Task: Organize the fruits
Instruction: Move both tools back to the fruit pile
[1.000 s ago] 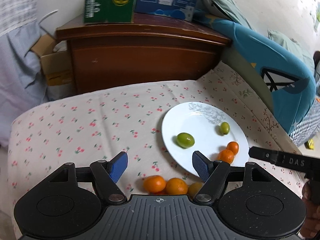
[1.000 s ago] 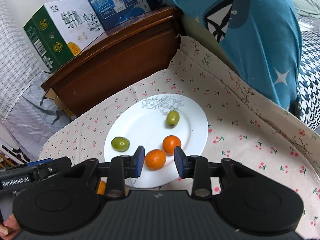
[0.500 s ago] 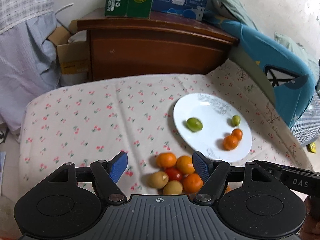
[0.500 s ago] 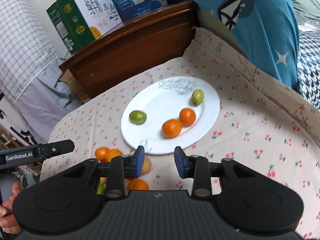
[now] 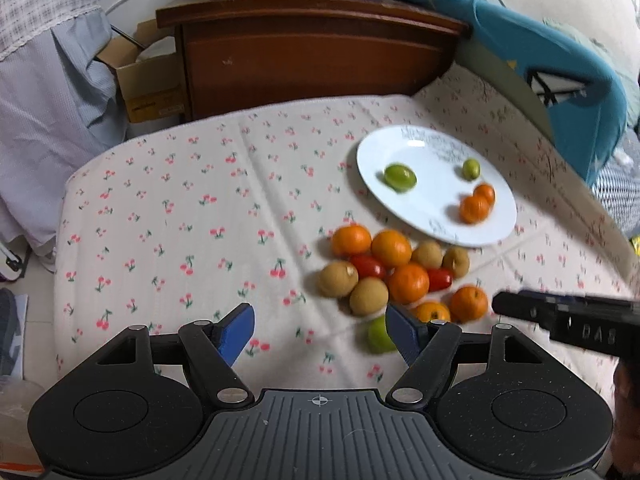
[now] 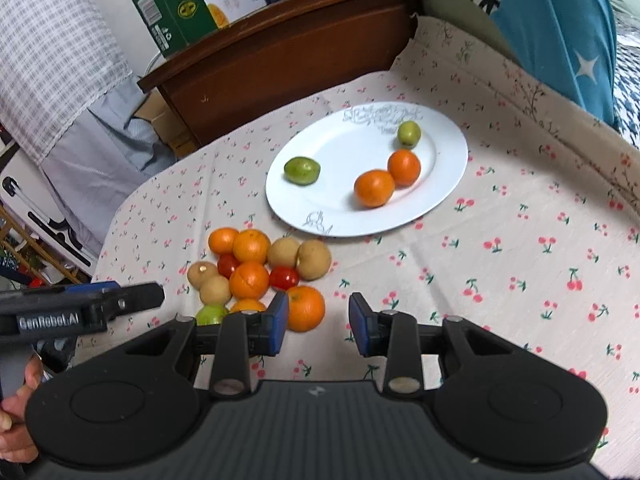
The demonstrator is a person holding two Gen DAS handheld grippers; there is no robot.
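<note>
Two handheld grippers hover over a cherry-print tablecloth (image 6: 520, 240) where a sorting job is partly done. A white plate (image 6: 348, 216) already carries two green fruits and two mandarins, while a loose heap of fruit (image 6: 260, 268) lies on the cloth just beside the plate's near rim: mandarins, brown longan-like fruits, two cherry tomatoes and one more green fruit (image 6: 211, 314) at the heap's near edge.

The left gripper (image 5: 318, 334) has its jaws wide apart with nothing between them, only bare cloth; the heap sits to its right side, on the way to the plate. The right gripper (image 6: 318, 322) has its jaws narrowly parted and empty, with the nearest mandarin (image 6: 306, 308) just beside its left pad, nearer the heap than the plate.

The step in hand appears to be the reach for the next piece to go to the plate. That mandarin looks the likeliest pick for the right gripper, whose jaws would probably need to widen and shift toward the heap before closing. Crowded neighbours could roll if nudged.
</note>
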